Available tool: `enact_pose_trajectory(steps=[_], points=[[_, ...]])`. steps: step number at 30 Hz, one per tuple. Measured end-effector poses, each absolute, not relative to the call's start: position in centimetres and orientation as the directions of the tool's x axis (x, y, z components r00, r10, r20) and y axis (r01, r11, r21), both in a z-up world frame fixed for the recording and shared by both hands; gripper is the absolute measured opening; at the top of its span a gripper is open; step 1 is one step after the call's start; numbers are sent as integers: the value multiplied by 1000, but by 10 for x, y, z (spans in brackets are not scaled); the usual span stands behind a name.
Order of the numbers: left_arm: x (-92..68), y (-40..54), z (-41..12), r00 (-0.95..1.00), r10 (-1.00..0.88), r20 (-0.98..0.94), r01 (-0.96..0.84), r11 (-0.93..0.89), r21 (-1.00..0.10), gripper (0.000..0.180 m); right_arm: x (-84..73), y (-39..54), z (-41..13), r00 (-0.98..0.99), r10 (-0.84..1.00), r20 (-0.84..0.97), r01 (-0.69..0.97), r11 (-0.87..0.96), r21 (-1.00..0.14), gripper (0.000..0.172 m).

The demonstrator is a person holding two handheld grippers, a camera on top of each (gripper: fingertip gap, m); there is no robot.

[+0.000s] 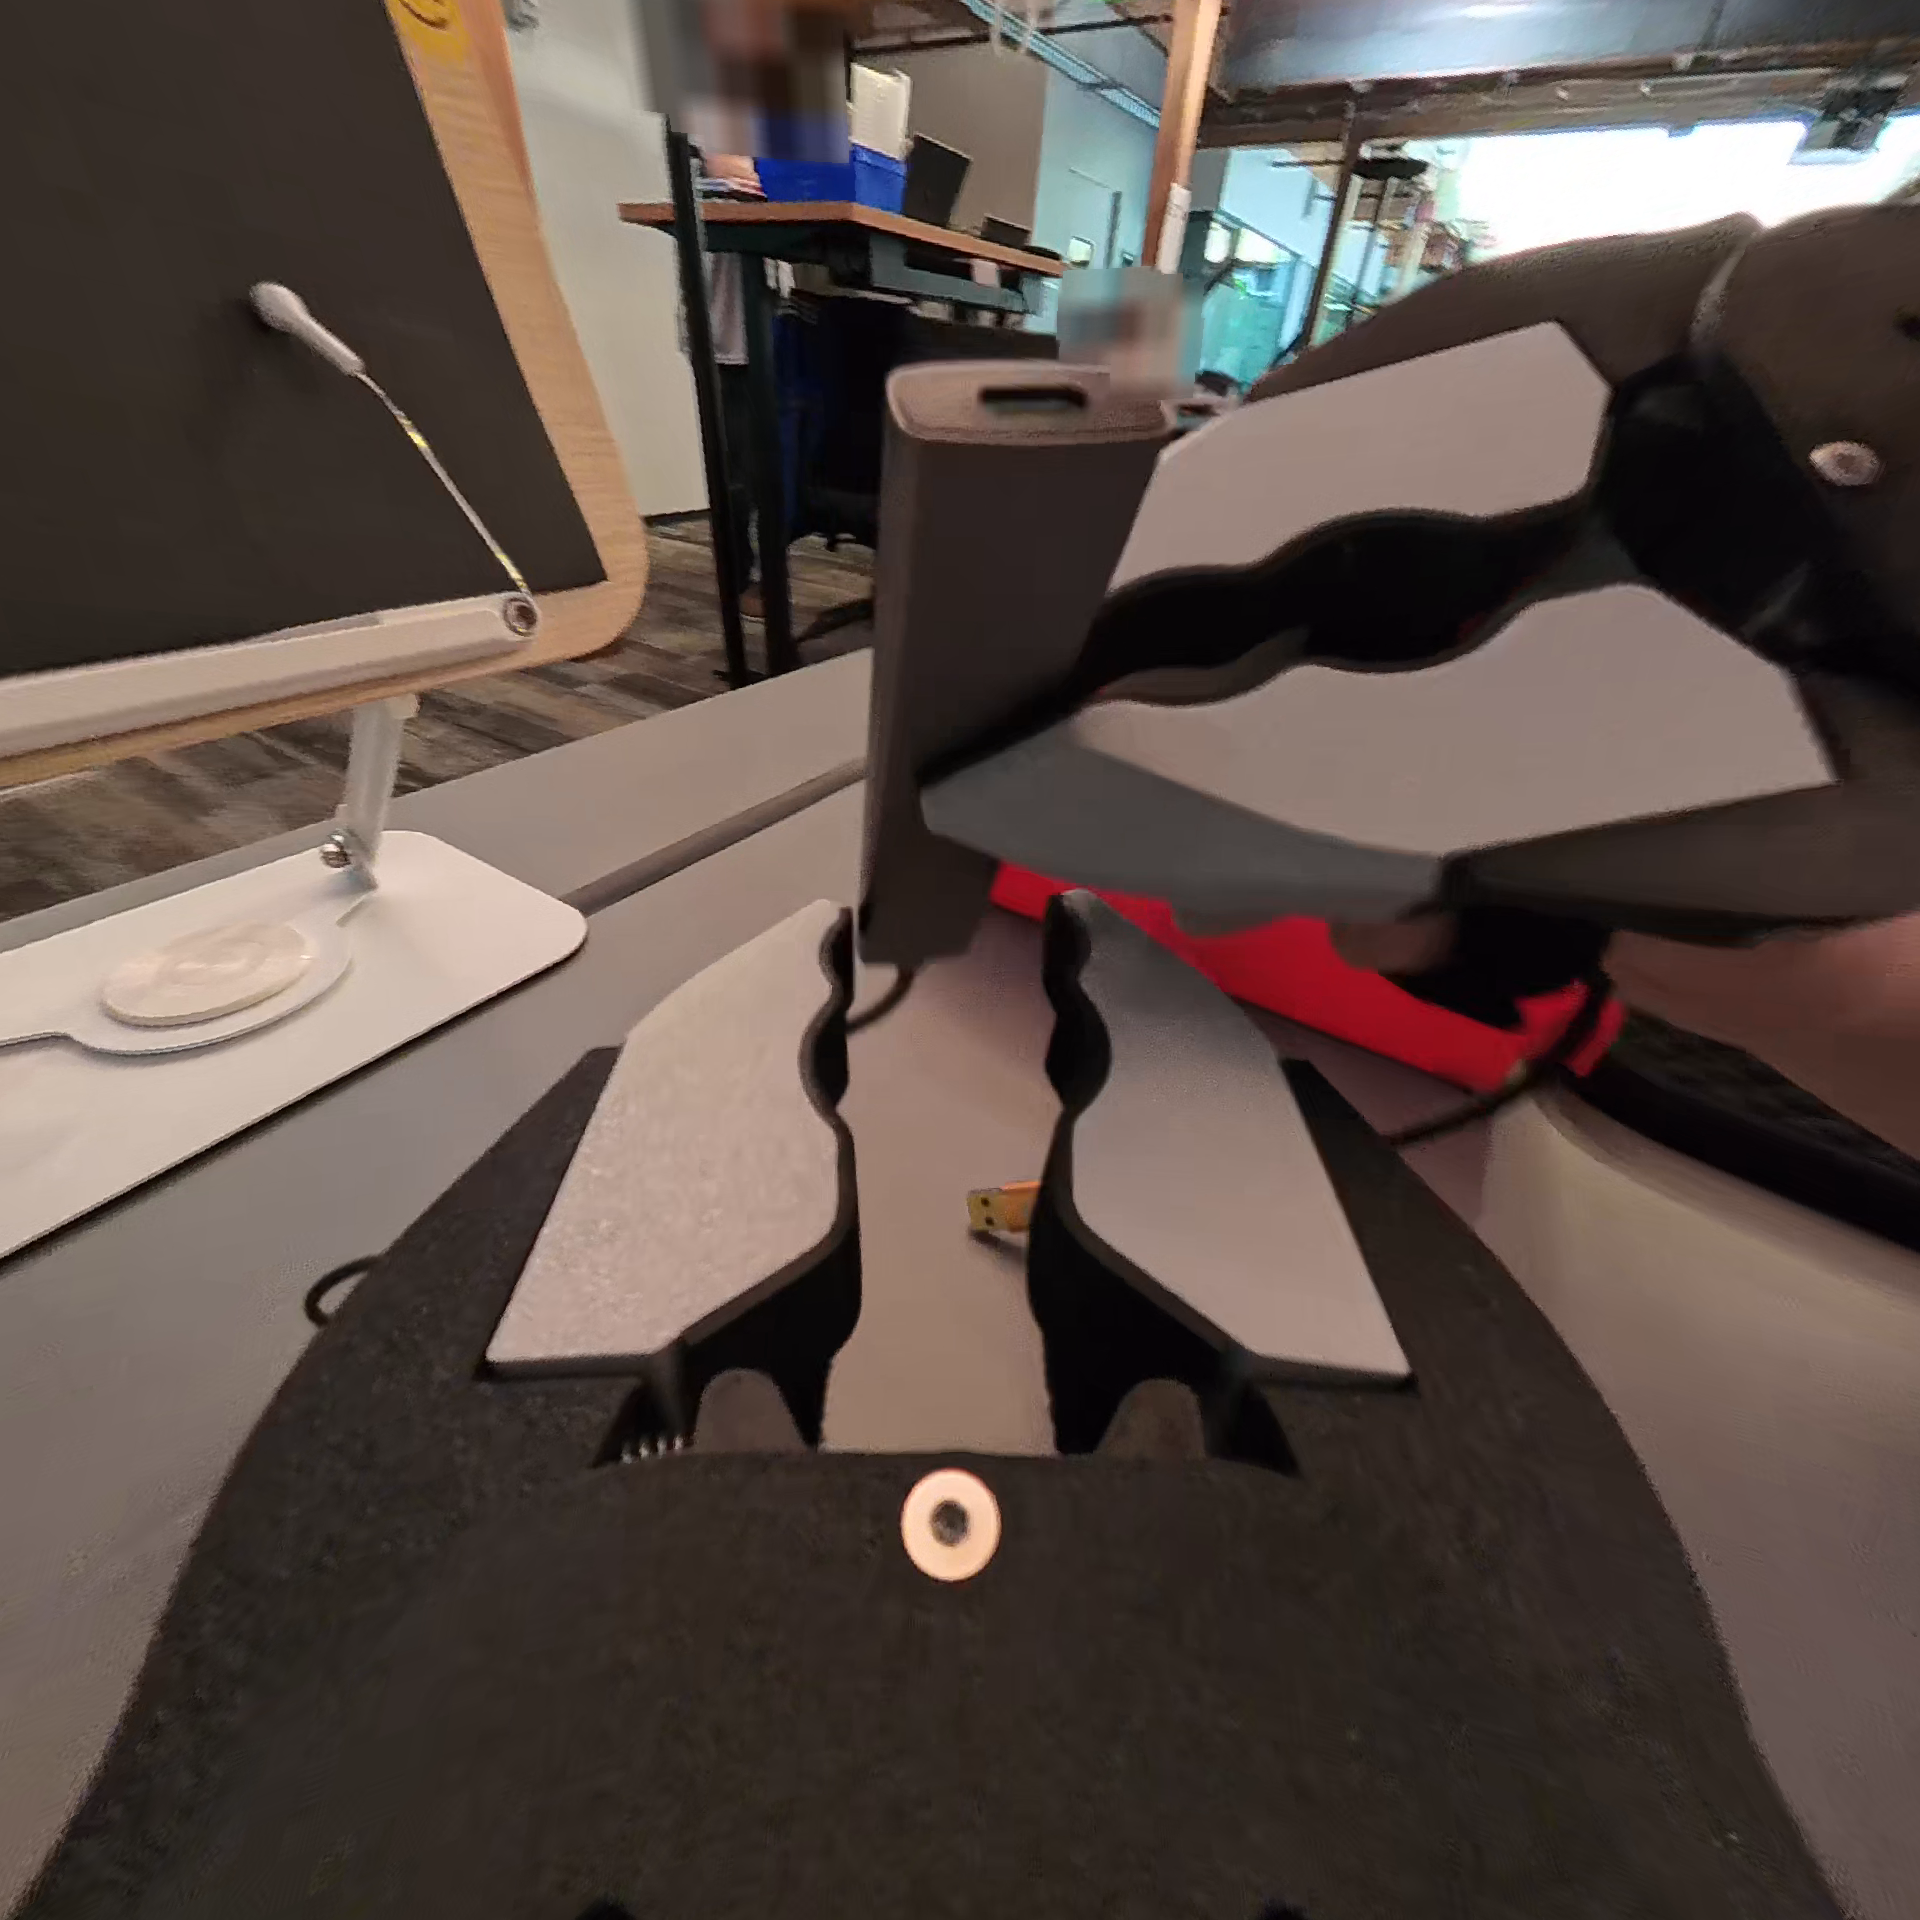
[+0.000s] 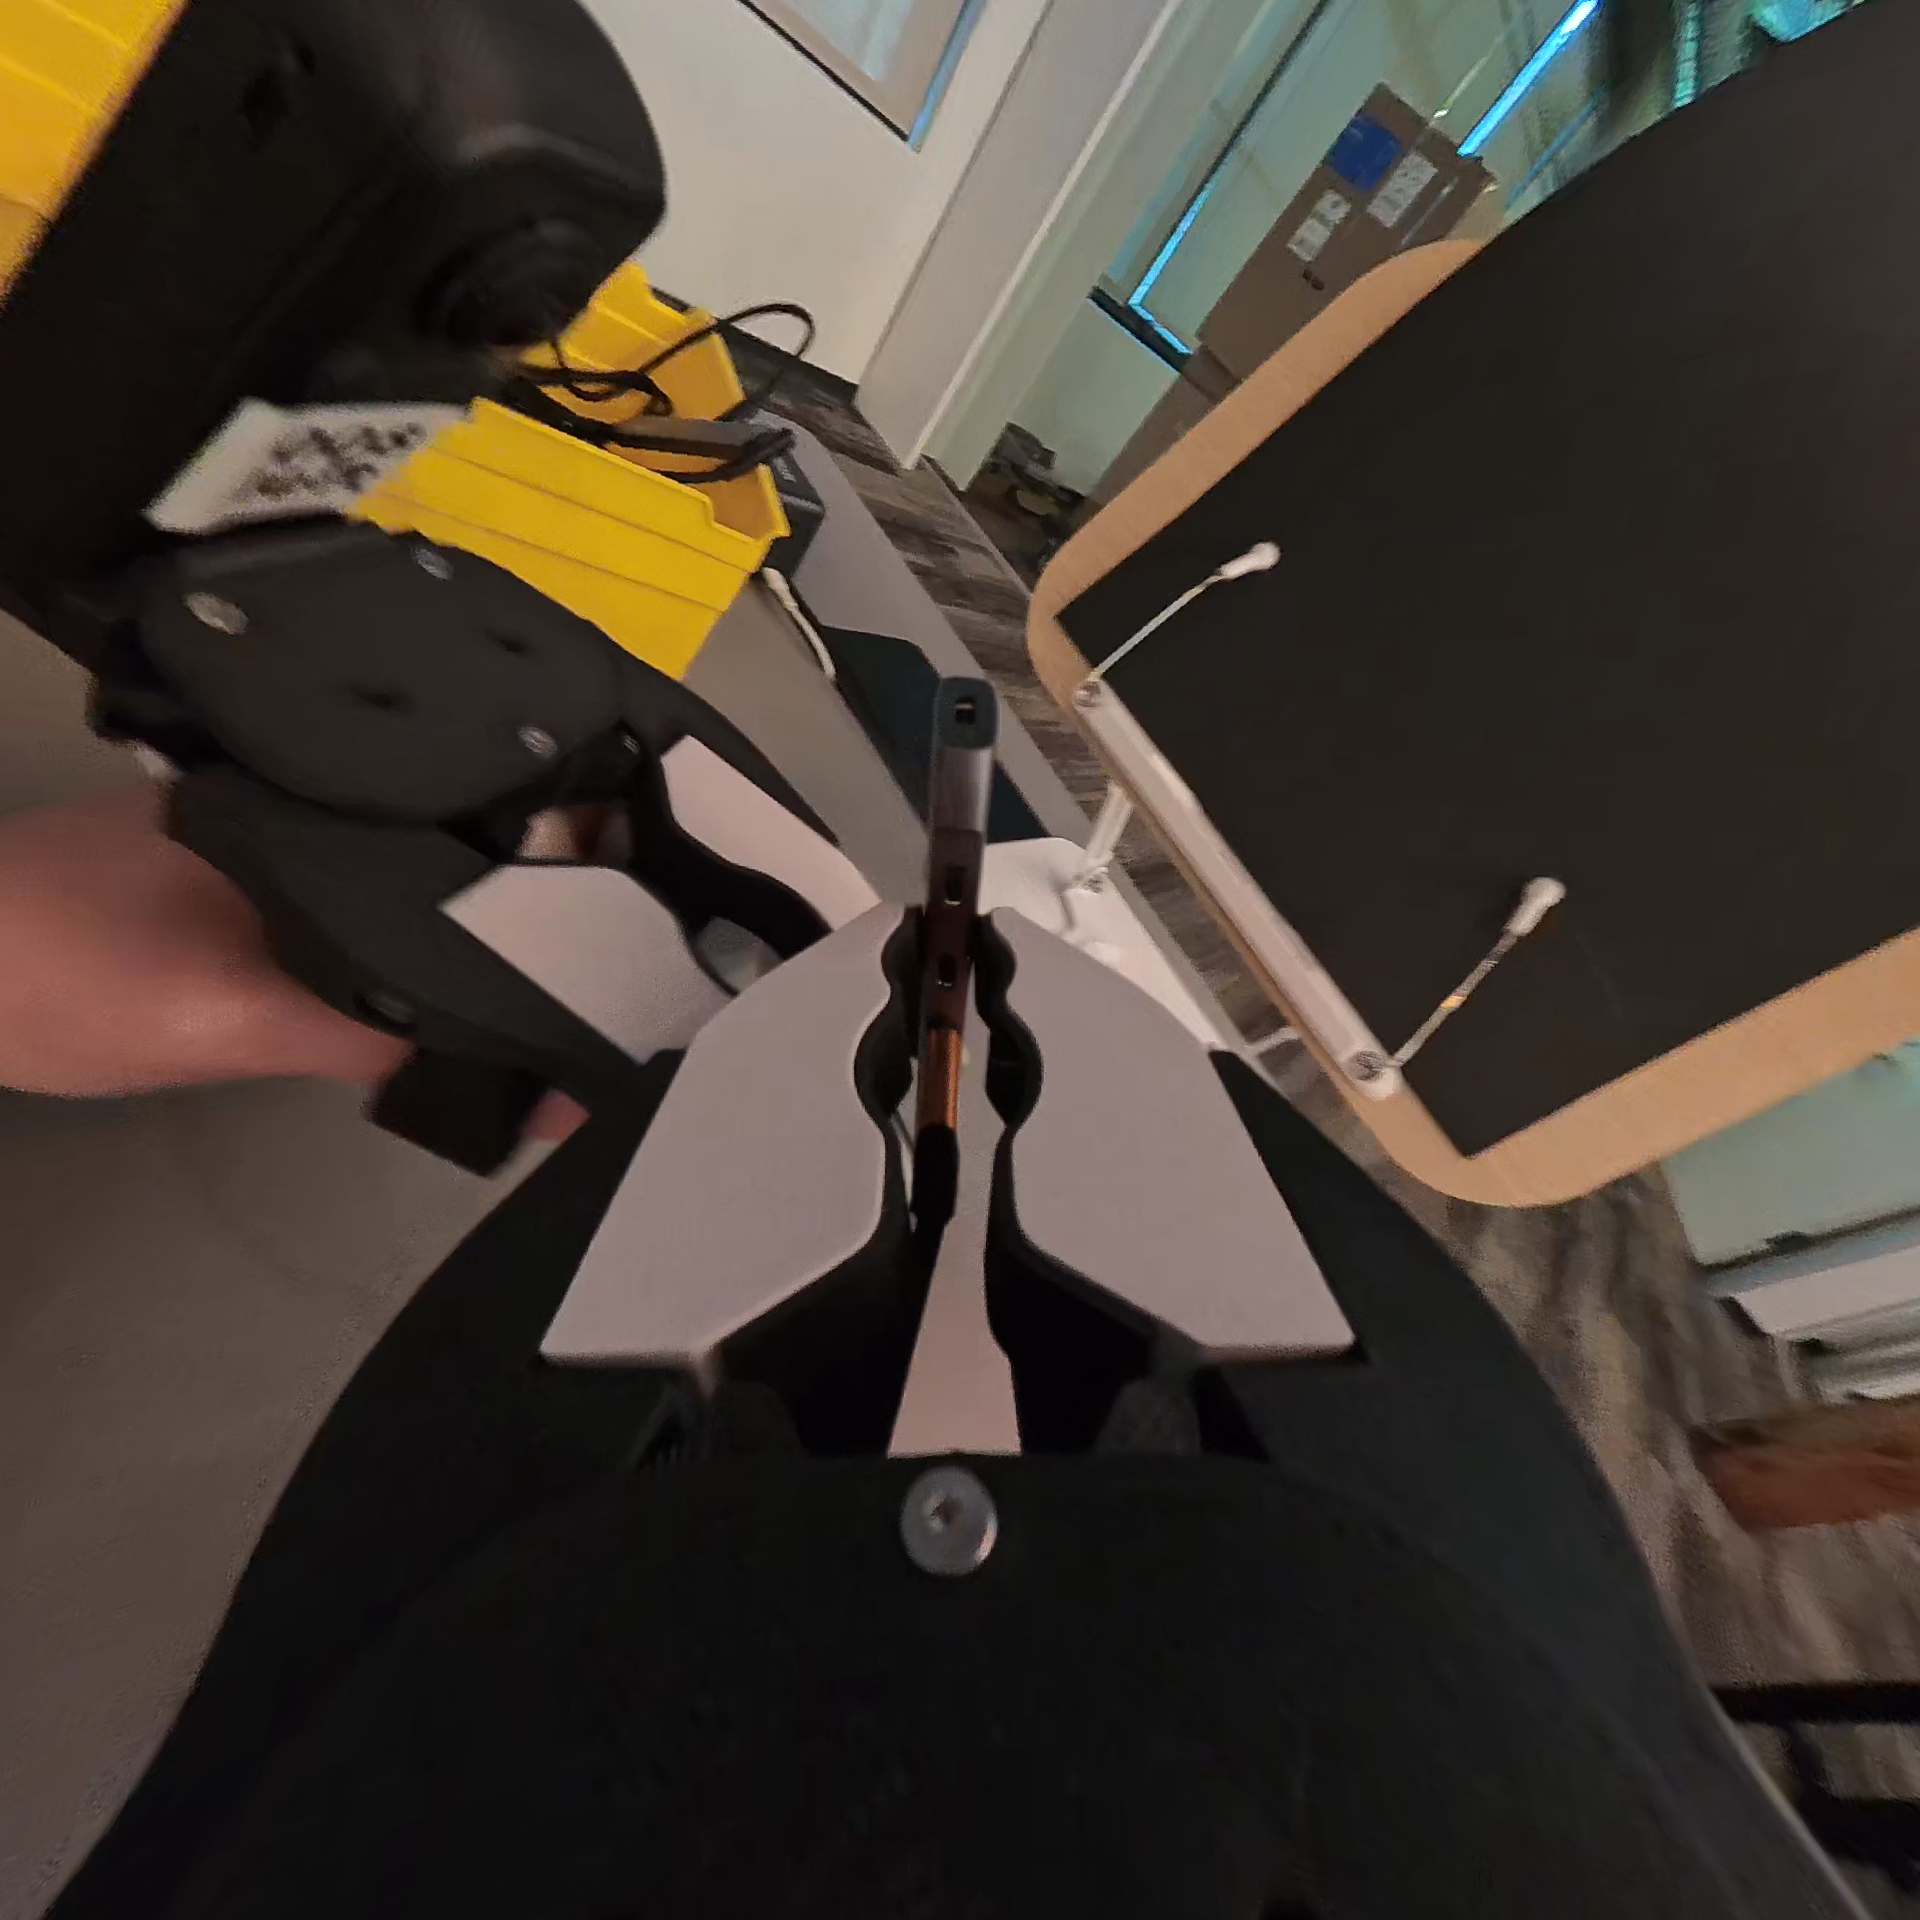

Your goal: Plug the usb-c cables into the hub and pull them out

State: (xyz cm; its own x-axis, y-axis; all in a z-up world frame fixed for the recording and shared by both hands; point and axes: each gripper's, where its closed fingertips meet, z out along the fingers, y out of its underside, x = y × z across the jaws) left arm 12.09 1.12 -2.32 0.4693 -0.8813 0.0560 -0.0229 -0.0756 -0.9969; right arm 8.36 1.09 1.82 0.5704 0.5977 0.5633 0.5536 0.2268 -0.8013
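The dark grey hub (image 1: 987, 520) stands upright over the grey table (image 1: 623, 790), with a port on its top end. My right gripper (image 1: 1039, 665) comes in from the right and is shut on the hub's flat sides. In the right wrist view the hub (image 2: 961, 790) shows edge-on between my right gripper's (image 2: 948, 935) pads, which press on both sides. My left gripper (image 1: 951, 925) is open. The hub's lower end sits by its left fingertip (image 1: 831, 935), and the right finger stands apart. A black cable (image 1: 878, 1003) leaves the hub's bottom. A gold USB plug (image 1: 1003, 1210) lies on the table between my left fingers.
A black board with a wooden rim (image 1: 260, 364) leans on a white stand (image 1: 312, 935) at the left; it also shows in the right wrist view (image 2: 1558, 675). A red object (image 1: 1299, 977) lies behind the hub. Yellow bins (image 2: 582, 499) with black cables stand beyond the left gripper.
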Motion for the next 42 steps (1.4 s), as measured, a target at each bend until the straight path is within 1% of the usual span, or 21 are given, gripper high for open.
enact_pose_trajectory(steps=[2, 4, 6, 8, 11, 14, 17, 22, 26, 29, 31, 32, 34, 35, 38, 39, 41, 42], points=[[119, 5, -23, 428, -902, 47, -52, -76, -996, 45, 93, 14, 20, 569, 554, 608, 588, 243, -771, 10], [116, 2, -21, 419, -908, 31, -78, -70, -994, 51, 102, 18, 21, 569, 520, 637, 614, 246, -750, 10], [114, -2, -14, 415, -909, 24, -68, -58, -996, 55, 110, 19, 20, 558, 478, 678, 642, 270, -718, 10], [113, -4, -7, 427, -904, 11, -70, -45, -996, 55, 115, 18, 18, 535, 436, 724, 667, 307, -678, 10], [116, -8, -8, 445, -895, -36, -128, -23, -991, 55, 119, 12, 14, 514, 376, 771, 677, 374, -634, 10], [119, -15, -3, 393, -919, 8, -73, -40, -997, 53, 127, 8, 15, 547, 359, 756, 642, 400, -654, 10], [112, -13, 0, 399, -916, 38, -34, -57, -998, 51, 135, 8, 9, 551, 346, 759, 643, 403, -651, 9], [116, -14, 2, 419, -908, 3, -49, -26, -998, 51, 131, 9, -5, 459, 260, 850, 744, 411, -527, 9], [125, -11, -12, 438, -899, 16, -109, -71, -992, 51, 119, 7, -10, 412, 213, 886, 774, 431, -463, 10], [124, -7, -16, 457, -889, 22, -123, -87, -989, 49, 113, 6, -14, 370, 192, 909, 797, 437, -417, 10], [122, -5, -18, 470, -883, 14, -140, -91, -986, 44, 112, 6, -15, 351, 175, 920, 807, 441, -392, 10], [122, -5, -20, 469, -883, 9, -151, -90, -984, 40, 112, 6, -15, 347, 169, 923, 811, 441, -385, 10], [123, -6, -23, 460, -888, -10, -183, -83, -980, 24, 113, 7, -17, 334, 156, 929, 823, 432, -369, 10], [122, -6, -24, 464, -886, -23, -195, -77, -978, 24, 113, 7, -18, 330, 150, 932, 824, 435, -362, 10], [121, -6, -27, 473, -878, -67, -234, -52, -971, 23, 111, 7, -22, 357, 205, 911, 794, 447, -411, 11], [120, -5, -27, 477, -877, -61, -232, -58, -971, 23, 110, 6, -23, 381, 247, 891, 768, 452, -454, 13], [115, -3, -26, 483, -874, -49, -218, -66, -974, 23, 107, -2, -22, 421, 346, 839, 695, 471, -543, 23], [111, 0, -27, 494, -869, -42, -214, -75, -974, 23, 105, -8, -20, 432, 408, 804, 648, 479, -592, 23]])
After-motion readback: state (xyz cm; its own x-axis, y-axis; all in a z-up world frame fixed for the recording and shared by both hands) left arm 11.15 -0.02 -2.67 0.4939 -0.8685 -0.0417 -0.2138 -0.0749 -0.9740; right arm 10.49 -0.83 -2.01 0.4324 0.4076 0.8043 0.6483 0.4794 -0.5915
